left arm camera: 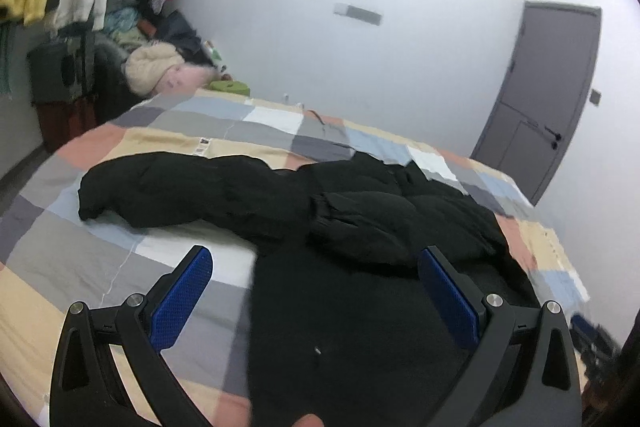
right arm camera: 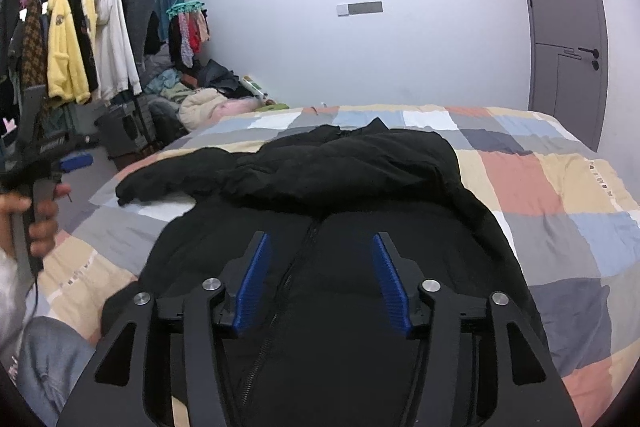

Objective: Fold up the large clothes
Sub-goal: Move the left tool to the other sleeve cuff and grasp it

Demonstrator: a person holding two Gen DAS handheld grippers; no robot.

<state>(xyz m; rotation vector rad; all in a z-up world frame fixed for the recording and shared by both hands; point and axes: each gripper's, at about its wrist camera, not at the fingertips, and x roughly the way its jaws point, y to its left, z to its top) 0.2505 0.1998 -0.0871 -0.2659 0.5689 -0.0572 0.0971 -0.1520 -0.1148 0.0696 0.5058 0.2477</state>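
Note:
A black puffer jacket (right arm camera: pixel 344 183) lies front-up on the checked bed cover (right arm camera: pixel 560 187), zipper towards me. One sleeve is folded across the chest; the other sleeve (left arm camera: pixel 168 187) stretches out to the left. My left gripper (left arm camera: pixel 316 255) is open and empty, held above the jacket's left side. It also shows at the left edge of the right wrist view (right arm camera: pixel 76 161), held in a hand. My right gripper (right arm camera: pixel 320 239) is open and empty above the zipper at the jacket's lower middle.
A clothes rack (right arm camera: pixel 80 39) with hanging garments stands left of the bed. A pile of clothes (right arm camera: pixel 200 95) lies beyond the bed's far left corner. A grey door (right arm camera: pixel 568 27) is at the right. The person's knee (right arm camera: pixel 52 359) is at the bed's near left.

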